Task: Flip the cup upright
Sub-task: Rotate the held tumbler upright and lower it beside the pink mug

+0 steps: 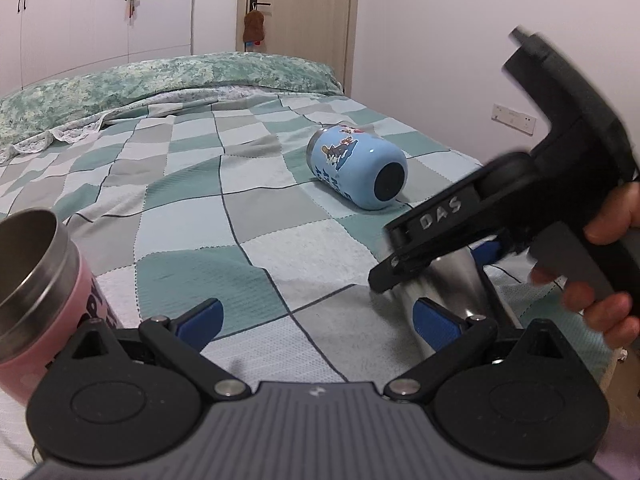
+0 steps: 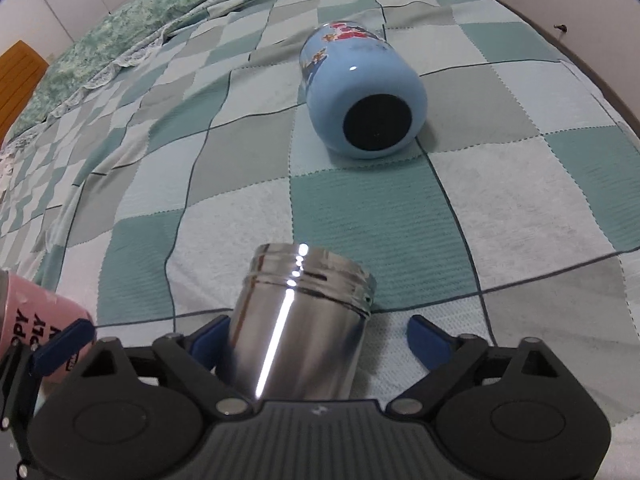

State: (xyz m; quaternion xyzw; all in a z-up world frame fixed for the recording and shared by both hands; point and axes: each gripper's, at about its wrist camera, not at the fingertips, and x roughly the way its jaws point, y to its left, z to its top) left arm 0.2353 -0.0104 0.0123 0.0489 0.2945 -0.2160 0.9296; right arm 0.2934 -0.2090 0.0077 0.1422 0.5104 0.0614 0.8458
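A shiny steel cup (image 2: 296, 320) lies tilted on the checked bedspread between the open fingers of my right gripper (image 2: 316, 340); its threaded mouth points away from me. The left finger pad (image 2: 208, 340) is close to it, the right pad stands apart. In the left wrist view the steel cup (image 1: 448, 280) shows under the right gripper (image 1: 436, 268). My left gripper (image 1: 318, 326) is open and empty. A pink cup (image 1: 44, 288) stands upright to its left, seen also in the right wrist view (image 2: 44, 320). A blue cartoon cup (image 1: 356, 168) lies on its side farther away (image 2: 360, 92).
The bed (image 1: 192, 200) fills both views, with a green pillow (image 1: 160, 76) at the far end. A white wall (image 1: 460, 40) runs along the right side and a door (image 1: 300, 8) stands beyond. The bed's right edge (image 2: 600, 92) is near the blue cup.
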